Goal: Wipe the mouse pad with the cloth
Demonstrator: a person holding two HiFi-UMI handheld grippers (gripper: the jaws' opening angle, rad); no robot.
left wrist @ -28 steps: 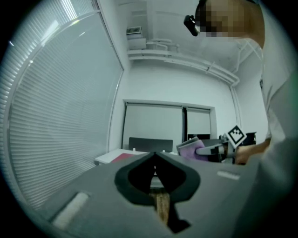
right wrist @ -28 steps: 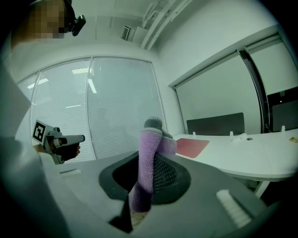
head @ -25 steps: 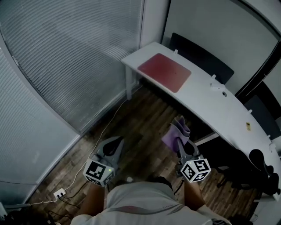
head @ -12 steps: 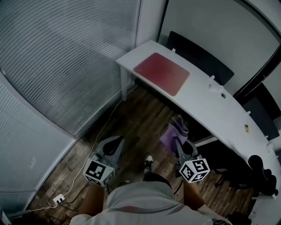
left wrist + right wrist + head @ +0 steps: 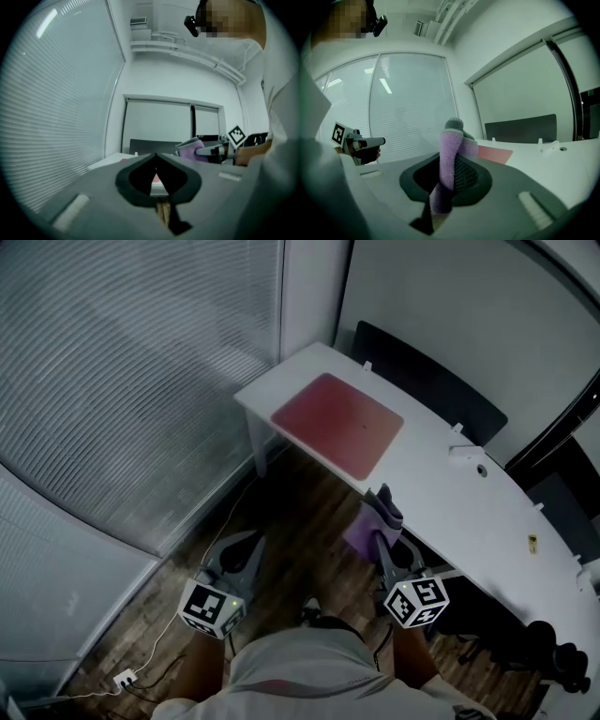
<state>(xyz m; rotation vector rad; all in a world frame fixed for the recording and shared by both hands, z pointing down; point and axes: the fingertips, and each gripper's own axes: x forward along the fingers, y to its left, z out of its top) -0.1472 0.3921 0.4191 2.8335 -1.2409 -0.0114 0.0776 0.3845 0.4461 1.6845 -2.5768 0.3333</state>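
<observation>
One mouse pad (image 5: pixel 337 424): red, flat near the left end of the white table (image 5: pixel 469 512), nothing on it, apparently not yet wiped.

One cloth (image 5: pixel 373 519): purple, folded, standing up from the right claw (image 5: pixel 382 542), whose jaws clamp its lower part. It hangs over the floor (image 5: pixel 300 512), short of the table edge. Judged held high so that a free fold can meet the pad.

One left claw (image 5: pixel 247 542): jaws together, empty, held low well left of the cloth. Probably idle, since wiping needs one tool.
</observation>
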